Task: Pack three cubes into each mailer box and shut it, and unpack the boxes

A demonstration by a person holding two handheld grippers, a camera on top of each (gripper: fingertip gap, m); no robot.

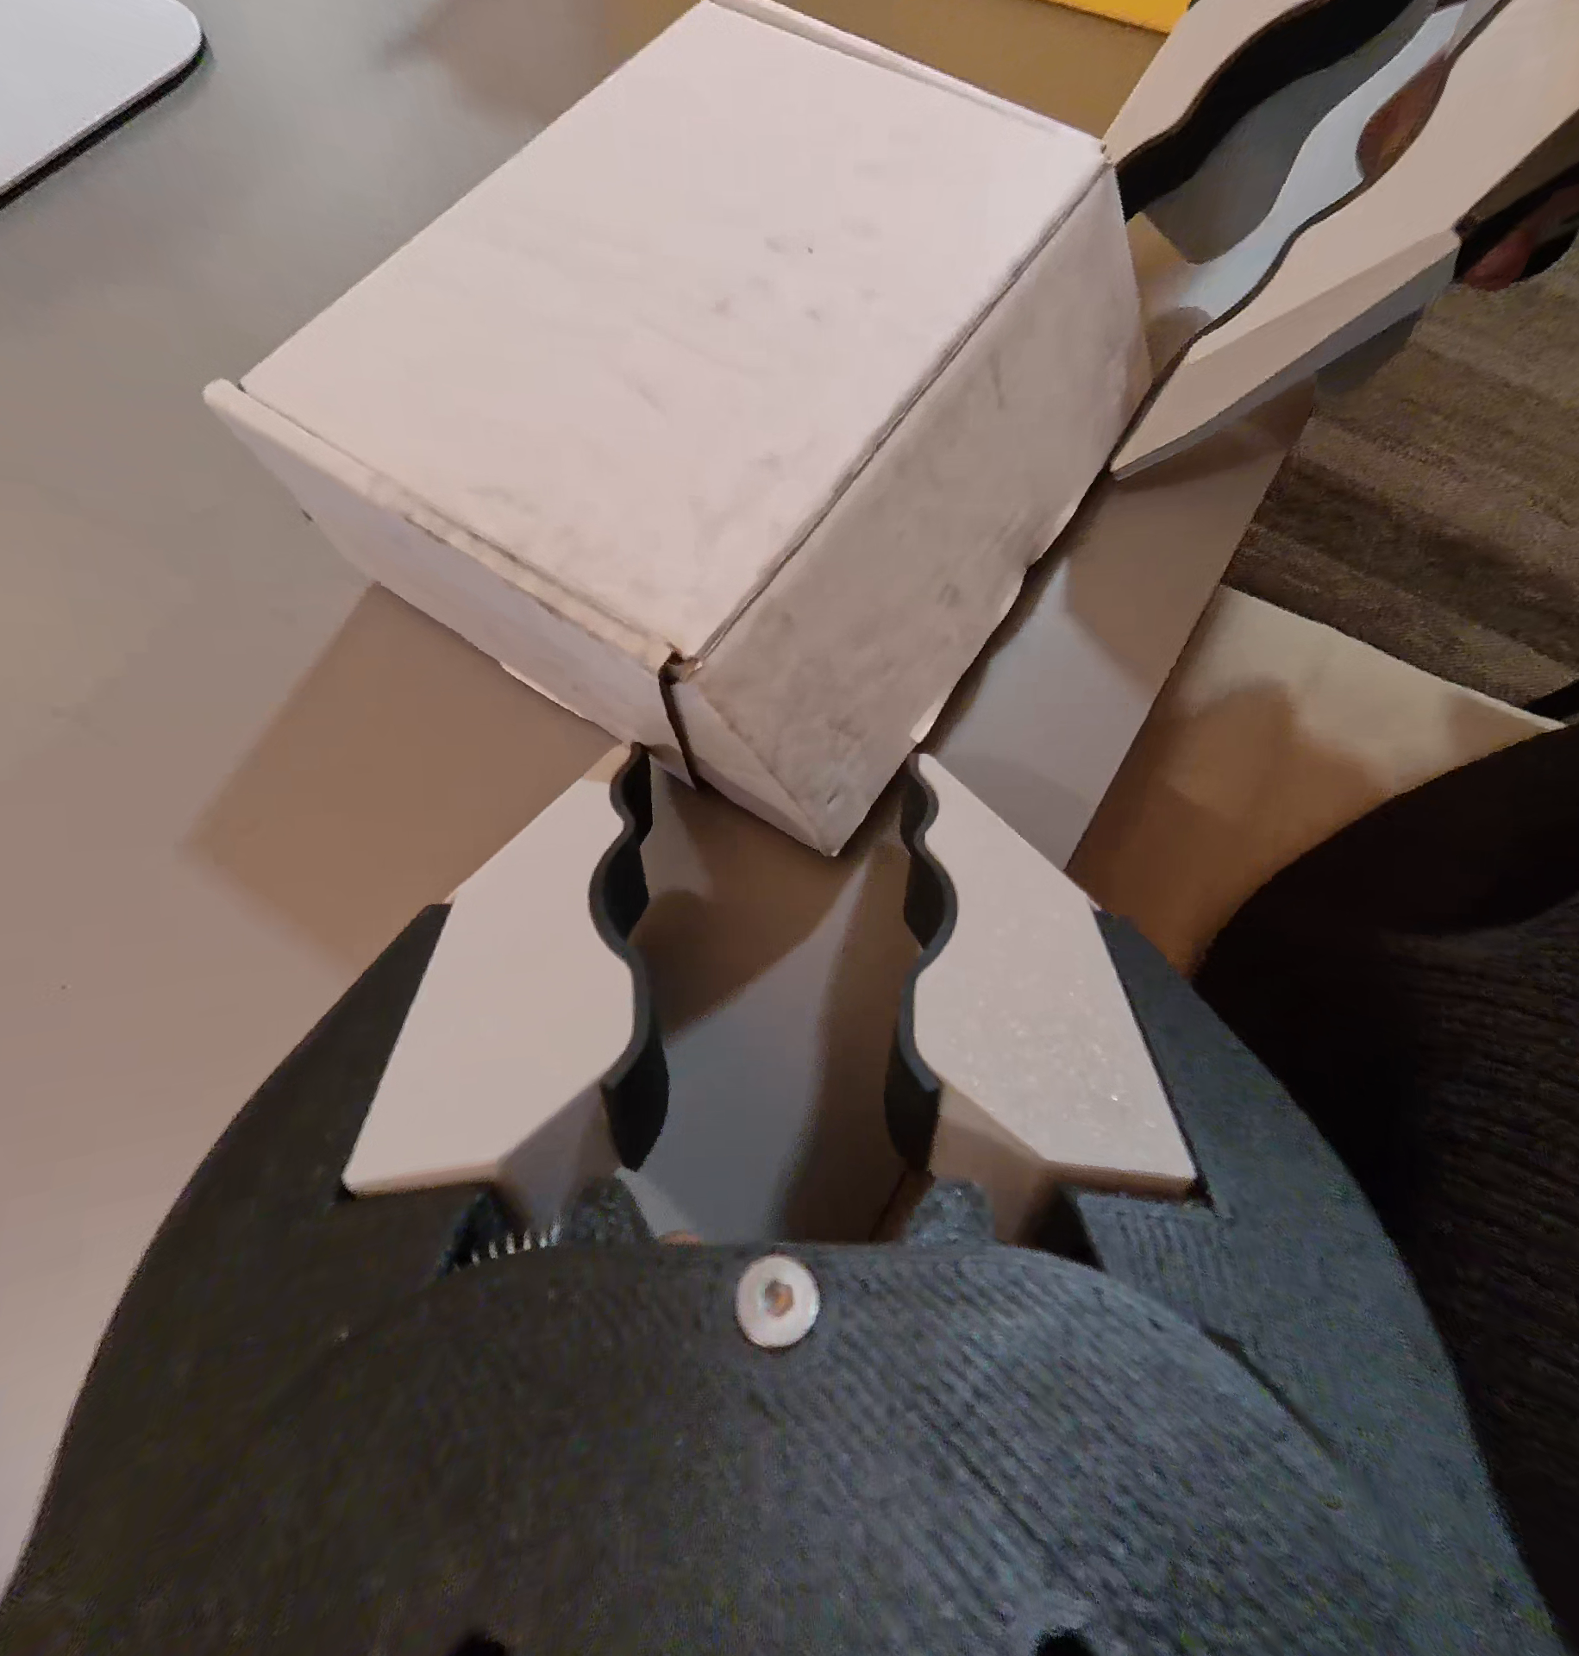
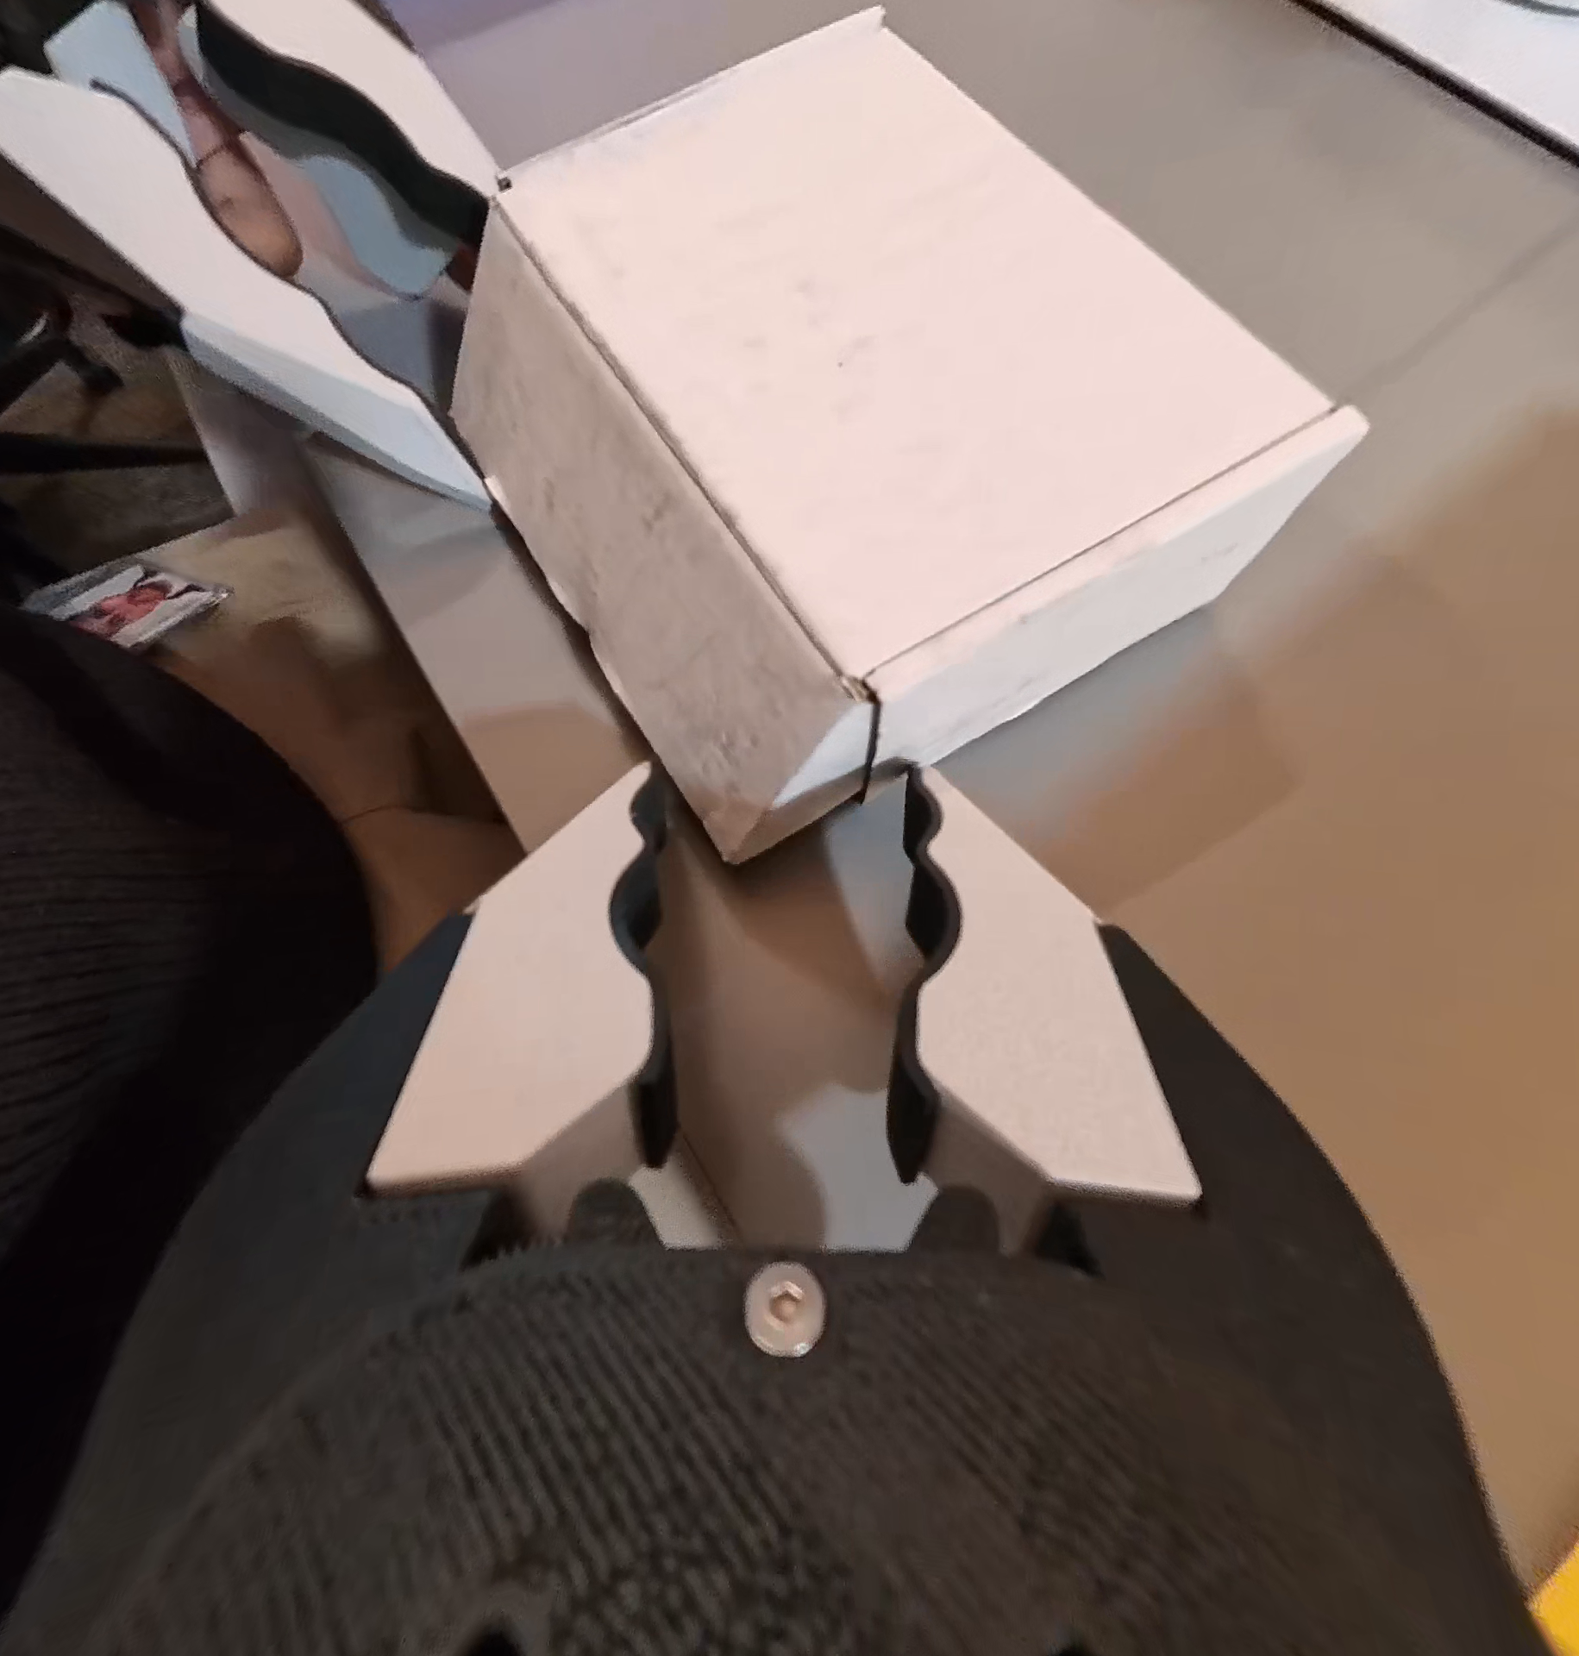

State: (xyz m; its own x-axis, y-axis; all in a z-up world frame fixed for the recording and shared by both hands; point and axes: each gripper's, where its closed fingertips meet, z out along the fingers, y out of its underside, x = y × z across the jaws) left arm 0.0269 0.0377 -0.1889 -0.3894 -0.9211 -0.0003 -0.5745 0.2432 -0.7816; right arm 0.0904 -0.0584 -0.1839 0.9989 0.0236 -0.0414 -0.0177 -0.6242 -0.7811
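The closed white mailer box (image 1: 678, 376) is sitting lifted off the tan table (image 1: 96, 627), pinched between my grippers at opposite corners. Left gripper (image 1: 772, 780) and right gripper (image 2: 772, 789), fingers apart, are pressing inward; I'm keeping pressure even so it won't slip.

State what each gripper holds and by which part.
The closed white mailer box sits between both grippers, seemingly lifted. Left gripper and right gripper each meet a bottom corner, jaws apart; nothing is clamped.
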